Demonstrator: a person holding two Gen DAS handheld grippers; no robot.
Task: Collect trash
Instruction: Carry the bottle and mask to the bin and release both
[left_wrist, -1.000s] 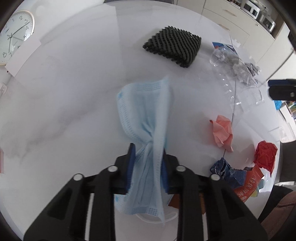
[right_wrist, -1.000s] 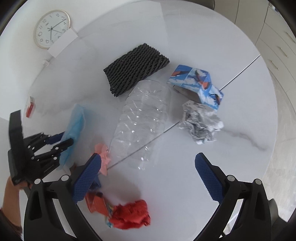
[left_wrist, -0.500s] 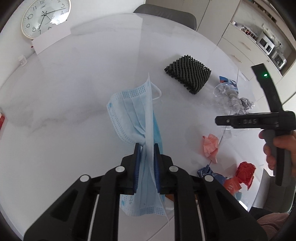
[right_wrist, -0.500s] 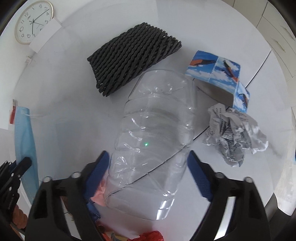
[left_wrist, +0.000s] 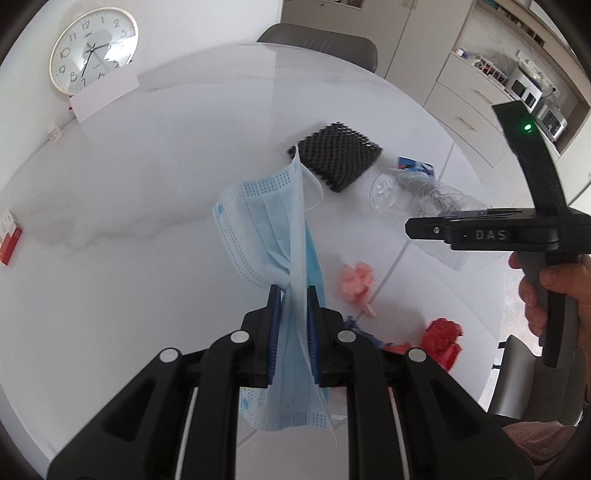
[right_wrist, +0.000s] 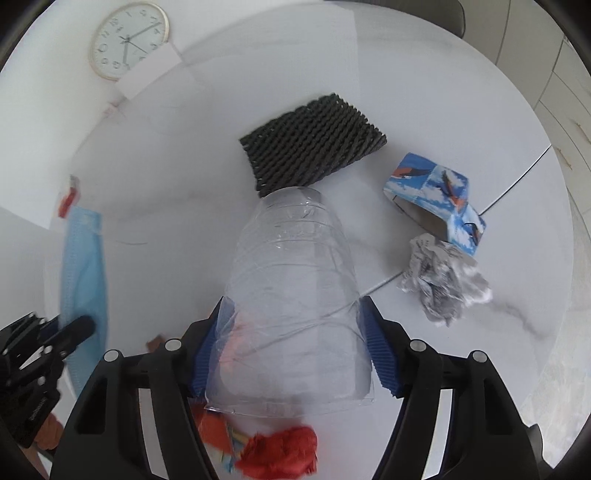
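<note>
My left gripper (left_wrist: 291, 299) is shut on a light blue face mask (left_wrist: 269, 236) and holds it above the white round table (left_wrist: 147, 177); the mask also shows at the left of the right wrist view (right_wrist: 85, 269). My right gripper (right_wrist: 291, 314) is shut on a clear cut plastic bottle (right_wrist: 291, 295), pinched between its blue pads and lifted off the table. The same bottle (left_wrist: 417, 195) shows in the left wrist view under the right gripper's body (left_wrist: 491, 232). Loose trash lies below: a red wad (right_wrist: 284, 450), a pink wad (left_wrist: 356, 277), crumpled grey paper (right_wrist: 439, 288).
A black woven mat (right_wrist: 314, 144) lies mid-table. A blue printed carton (right_wrist: 436, 199) lies open at the right. A clock (left_wrist: 94, 55) and a white card (left_wrist: 105, 96) stand at the back left. A small red box (left_wrist: 9, 240) sits at the left edge. A grey chair (left_wrist: 317, 40) stands behind.
My right gripper closed on the clear bottle and lifted it. My left gripper rose higher with the mask still held.
</note>
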